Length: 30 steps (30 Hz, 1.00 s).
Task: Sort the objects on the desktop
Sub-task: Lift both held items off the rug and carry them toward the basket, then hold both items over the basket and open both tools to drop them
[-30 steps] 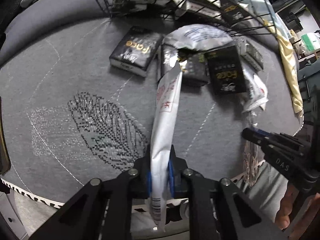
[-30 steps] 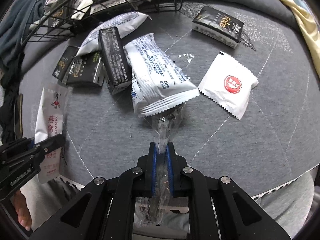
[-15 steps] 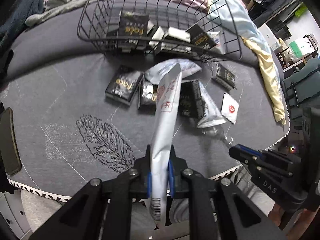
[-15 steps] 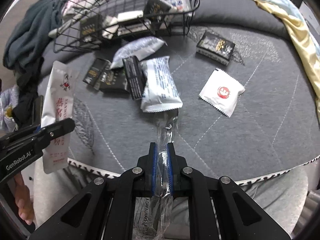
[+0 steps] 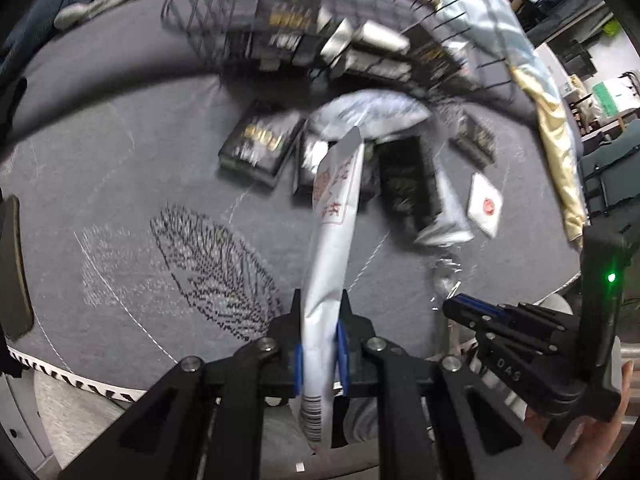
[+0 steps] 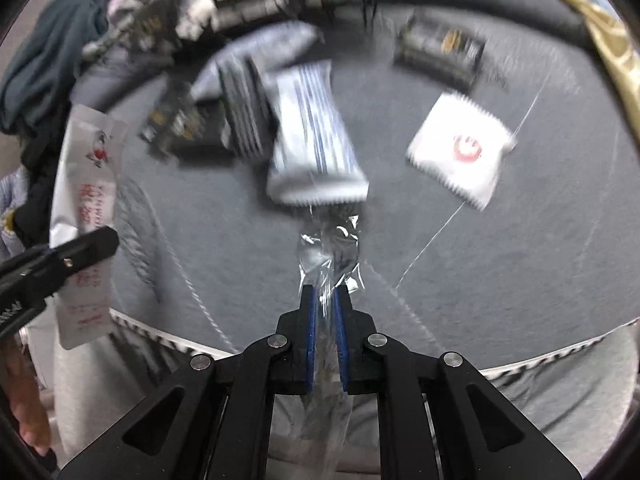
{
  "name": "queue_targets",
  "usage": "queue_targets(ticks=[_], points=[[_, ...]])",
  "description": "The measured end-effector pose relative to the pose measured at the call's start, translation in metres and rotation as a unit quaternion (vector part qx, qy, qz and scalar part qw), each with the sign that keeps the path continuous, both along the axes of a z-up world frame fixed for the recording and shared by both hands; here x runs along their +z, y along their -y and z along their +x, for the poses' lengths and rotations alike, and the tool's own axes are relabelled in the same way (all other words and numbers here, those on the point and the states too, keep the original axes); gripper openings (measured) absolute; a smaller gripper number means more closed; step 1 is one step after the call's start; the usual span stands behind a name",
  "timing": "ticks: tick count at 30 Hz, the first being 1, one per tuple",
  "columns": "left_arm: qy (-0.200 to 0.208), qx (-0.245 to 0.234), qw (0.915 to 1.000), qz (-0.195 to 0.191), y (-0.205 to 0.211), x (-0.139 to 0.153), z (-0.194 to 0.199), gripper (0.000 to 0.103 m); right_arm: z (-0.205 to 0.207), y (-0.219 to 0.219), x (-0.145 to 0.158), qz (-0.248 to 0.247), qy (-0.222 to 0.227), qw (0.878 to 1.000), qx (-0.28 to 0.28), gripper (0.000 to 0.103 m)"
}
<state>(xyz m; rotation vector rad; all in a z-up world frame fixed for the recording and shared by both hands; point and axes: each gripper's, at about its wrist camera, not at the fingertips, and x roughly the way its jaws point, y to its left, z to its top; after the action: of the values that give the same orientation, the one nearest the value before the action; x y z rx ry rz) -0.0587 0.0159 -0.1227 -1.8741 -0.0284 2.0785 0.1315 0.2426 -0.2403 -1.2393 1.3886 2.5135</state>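
My left gripper (image 5: 320,344) is shut on a long white sachet with red print (image 5: 334,216), held up above the grey cushion; the sachet also shows in the right wrist view (image 6: 84,184). My right gripper (image 6: 324,332) is shut on a clear plastic wrapper (image 6: 330,252), lifted off the surface; it also appears in the left wrist view (image 5: 460,310). On the cushion lie black boxes (image 5: 260,144), a white-and-blue snack pack (image 6: 312,144) and a square white sachet with a red logo (image 6: 460,148). A black wire basket (image 5: 224,16) holding several boxes stands behind them. Both views are motion-blurred.
A yellow cloth (image 5: 560,152) drapes along the right side. Dark clothing (image 6: 44,52) is piled at the far left. A dark phone-like slab (image 5: 14,268) lies at the cushion's left edge. A leaf pattern (image 5: 212,264) marks the cushion's front left.
Both grippers first rose and pulled back from the cushion with their packets, then came forward and lower again. The objects now look nearer and blurred.
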Motion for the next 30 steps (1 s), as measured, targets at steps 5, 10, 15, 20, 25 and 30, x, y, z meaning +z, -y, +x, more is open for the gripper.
queue_targets(ticks=[5, 10, 15, 20, 25, 30], points=[[0.02, 0.004, 0.9998, -0.006, 0.006, -0.021, 0.003, 0.013, -0.003, 0.005, 0.002, -0.004, -0.002, 1.0, -0.007, 0.061], [0.022, 0.004, 0.9997, -0.006, 0.009, -0.023, 0.005, 0.013, -0.012, 0.016, 0.007, 0.034, 0.033, 0.999, -0.012, 0.042], [0.021, 0.001, 0.9998, -0.006, 0.003, -0.021, 0.005, 0.013, -0.007, 0.009, 0.009, 0.007, 0.033, 0.999, -0.025, 0.01], [0.004, -0.002, 1.0, 0.001, -0.003, 0.0, 0.007, 0.013, 0.013, 0.003, 0.028, -0.015, 0.009, 0.998, -0.058, 0.01], [-0.021, -0.007, 0.9997, 0.011, -0.009, 0.034, 0.005, 0.013, 0.032, -0.006, 0.068, -0.019, -0.031, 0.996, -0.086, 0.01], [-0.077, -0.018, 0.9966, 0.02, -0.022, 0.084, -0.01, 0.013, 0.043, -0.029, 0.108, -0.014, -0.072, 0.99, -0.123, 0.01]])
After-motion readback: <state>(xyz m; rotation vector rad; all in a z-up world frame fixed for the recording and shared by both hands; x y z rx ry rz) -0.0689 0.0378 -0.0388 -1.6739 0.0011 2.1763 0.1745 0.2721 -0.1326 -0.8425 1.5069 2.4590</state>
